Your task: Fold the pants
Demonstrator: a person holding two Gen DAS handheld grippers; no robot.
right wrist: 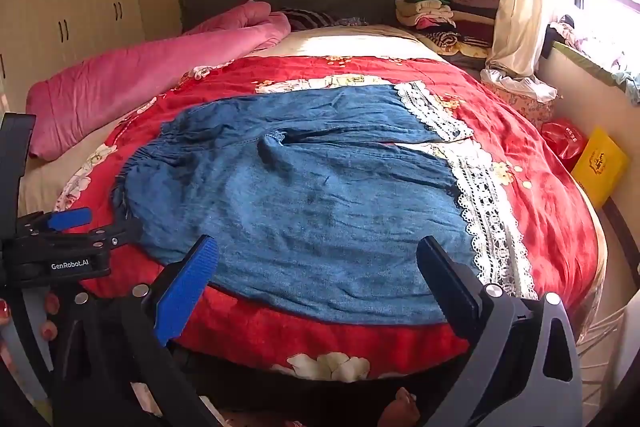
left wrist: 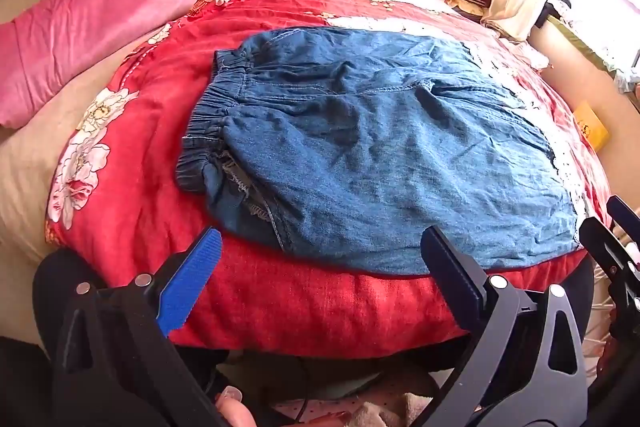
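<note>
The pants (left wrist: 360, 147) are blue denim, lying flat and creased on a red floral blanket (left wrist: 304, 307) spread over the bed (left wrist: 24, 167). Their gathered elastic waistband (left wrist: 208, 123) points left, and white lace cuffs (right wrist: 484, 203) trim the leg ends on the right. The legs lie side by side, the near one wide and rumpled. The left hand-held gripper (left wrist: 320, 263) hovers at the near blanket edge, fingers spread wide, pinching nothing. The right hand-held gripper (right wrist: 316, 271) hovers just beside it over the near leg, also spread and empty.
</note>
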